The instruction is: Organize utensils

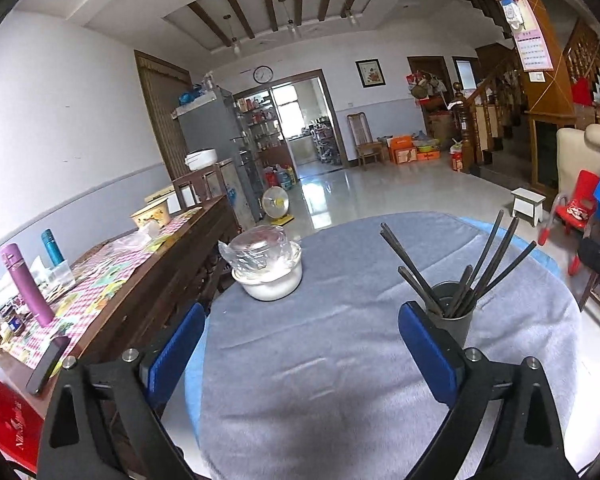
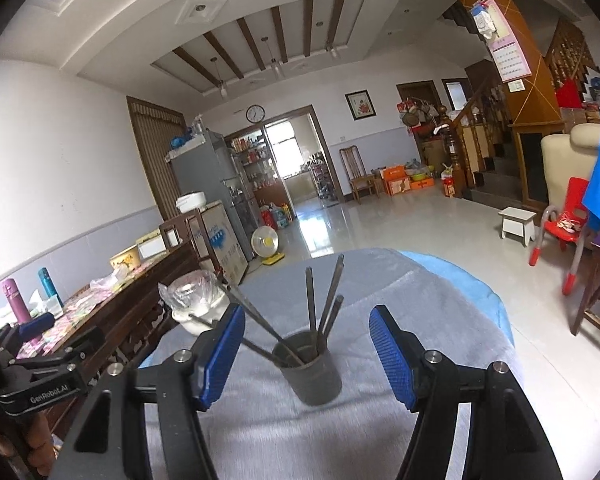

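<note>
Currently, dark chopsticks (image 2: 310, 306) stand fanned out in a grey holder cup (image 2: 312, 376) on the grey-clothed round table (image 1: 340, 380), toward its right edge. Right gripper (image 2: 306, 358) is spread wide, empty, with the cup between its fingers. Left gripper (image 1: 300, 344) is likewise apart and empty. A plastic-wrapped white bowl (image 1: 268, 276) sits near the table's left edge.
</note>
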{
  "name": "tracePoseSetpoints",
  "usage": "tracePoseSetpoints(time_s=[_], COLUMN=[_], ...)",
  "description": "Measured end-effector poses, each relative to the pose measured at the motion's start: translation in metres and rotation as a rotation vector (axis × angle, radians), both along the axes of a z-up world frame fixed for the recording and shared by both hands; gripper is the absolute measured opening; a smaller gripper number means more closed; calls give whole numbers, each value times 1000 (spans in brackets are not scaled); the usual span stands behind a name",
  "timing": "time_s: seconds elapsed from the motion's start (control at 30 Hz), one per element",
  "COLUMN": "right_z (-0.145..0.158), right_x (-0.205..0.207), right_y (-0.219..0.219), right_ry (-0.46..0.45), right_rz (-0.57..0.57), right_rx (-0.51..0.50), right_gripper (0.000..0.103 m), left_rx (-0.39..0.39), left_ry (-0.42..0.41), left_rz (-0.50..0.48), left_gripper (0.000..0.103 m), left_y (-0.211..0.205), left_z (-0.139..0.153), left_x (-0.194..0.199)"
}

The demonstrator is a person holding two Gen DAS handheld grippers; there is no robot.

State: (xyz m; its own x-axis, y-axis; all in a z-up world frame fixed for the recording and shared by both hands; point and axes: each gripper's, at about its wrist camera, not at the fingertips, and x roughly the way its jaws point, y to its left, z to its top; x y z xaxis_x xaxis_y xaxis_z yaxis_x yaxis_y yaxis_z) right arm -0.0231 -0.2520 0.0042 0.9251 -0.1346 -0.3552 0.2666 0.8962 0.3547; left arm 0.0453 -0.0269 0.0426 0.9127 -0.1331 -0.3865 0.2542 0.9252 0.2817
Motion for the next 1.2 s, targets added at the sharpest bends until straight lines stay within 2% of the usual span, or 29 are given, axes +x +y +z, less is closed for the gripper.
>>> tracePoseSetpoints(time_s=[0.5, 0.77, 1.2], right_z=[7, 8, 12], right_x=[-33, -49, -68], right_y=[22, 39, 41], right_ry=[70, 112, 112], right_rz=[21, 39, 26], right_rx=[-20, -68, -69], right_gripper=[69, 70, 70], left_rx=[-34, -45, -38], left_ry=[-6, -4, 3], left_rz=[40, 47, 43], left_gripper=[99, 99, 99], left_y=[15, 26, 31], left_z=[12, 15, 12], left_x=[-34, -46, -61])
